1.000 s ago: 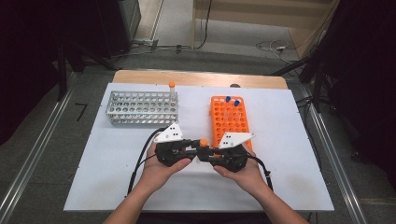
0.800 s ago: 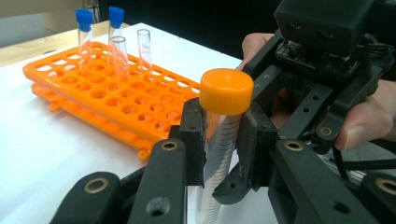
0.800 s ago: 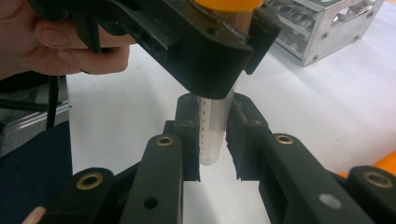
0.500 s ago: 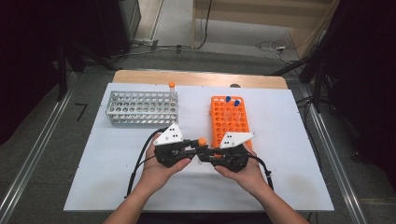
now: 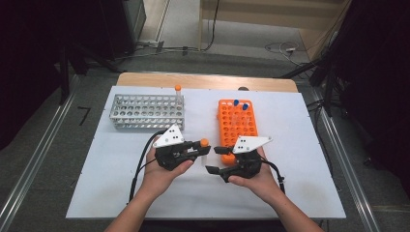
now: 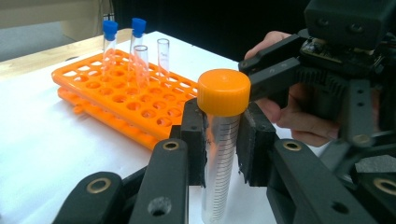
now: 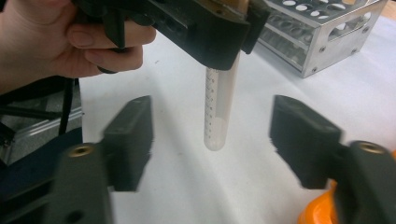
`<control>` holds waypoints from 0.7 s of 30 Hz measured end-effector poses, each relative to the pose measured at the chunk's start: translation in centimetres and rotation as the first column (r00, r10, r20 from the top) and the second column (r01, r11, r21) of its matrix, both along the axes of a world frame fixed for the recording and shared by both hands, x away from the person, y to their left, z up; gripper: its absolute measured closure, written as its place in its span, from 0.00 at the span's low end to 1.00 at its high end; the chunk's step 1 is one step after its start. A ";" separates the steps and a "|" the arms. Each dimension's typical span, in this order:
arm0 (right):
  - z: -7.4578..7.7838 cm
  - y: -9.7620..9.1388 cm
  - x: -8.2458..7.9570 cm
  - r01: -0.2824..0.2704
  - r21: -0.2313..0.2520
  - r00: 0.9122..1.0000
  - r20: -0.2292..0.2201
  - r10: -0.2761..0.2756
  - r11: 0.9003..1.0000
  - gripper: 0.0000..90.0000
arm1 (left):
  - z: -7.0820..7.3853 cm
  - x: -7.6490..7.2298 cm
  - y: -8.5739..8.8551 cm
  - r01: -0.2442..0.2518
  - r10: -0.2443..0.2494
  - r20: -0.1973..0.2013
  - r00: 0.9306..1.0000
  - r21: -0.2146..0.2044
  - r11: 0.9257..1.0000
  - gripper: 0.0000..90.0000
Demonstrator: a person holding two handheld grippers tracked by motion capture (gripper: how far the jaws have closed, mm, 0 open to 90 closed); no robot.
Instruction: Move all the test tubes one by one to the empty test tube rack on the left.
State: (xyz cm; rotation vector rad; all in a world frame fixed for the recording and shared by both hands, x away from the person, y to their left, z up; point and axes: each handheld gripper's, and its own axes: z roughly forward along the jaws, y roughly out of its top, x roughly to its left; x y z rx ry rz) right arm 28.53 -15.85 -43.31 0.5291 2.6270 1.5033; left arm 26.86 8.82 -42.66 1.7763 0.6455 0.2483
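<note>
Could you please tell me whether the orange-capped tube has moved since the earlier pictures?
No. The orange-capped tube sits at the same spot beside the orange rack, held upright by the left gripper.

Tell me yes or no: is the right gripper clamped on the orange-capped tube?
No: in the right gripper view the right gripper stands open, jaws apart from the tube, which the left gripper holds.

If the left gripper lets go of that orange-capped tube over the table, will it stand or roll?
Probably it tips: the orange-capped tube ends in a rounded bottom. Once down, its smooth round body would likely roll on the flat white table. It looks empty and clear, so probably light; the left gripper pinches it just under the cap.
</note>
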 end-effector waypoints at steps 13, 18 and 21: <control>0.4 -4.3 0.3 0.083 0.054 0.996 0.023 -0.085 0.995 0.00 | 0.2 0.7 1.7 -0.056 0.056 0.003 0.998 -0.012 0.998 0.83; 0.4 -6.4 0.4 0.119 0.077 0.992 0.032 -0.122 0.990 0.00 | 0.4 1.1 2.4 -0.081 0.081 0.006 0.997 -0.010 0.997 0.83; 0.3 -7.5 0.4 0.144 0.078 0.989 0.028 -0.146 0.987 0.00 | 0.5 1.3 2.8 -0.098 0.098 0.009 0.995 -0.015 0.995 0.83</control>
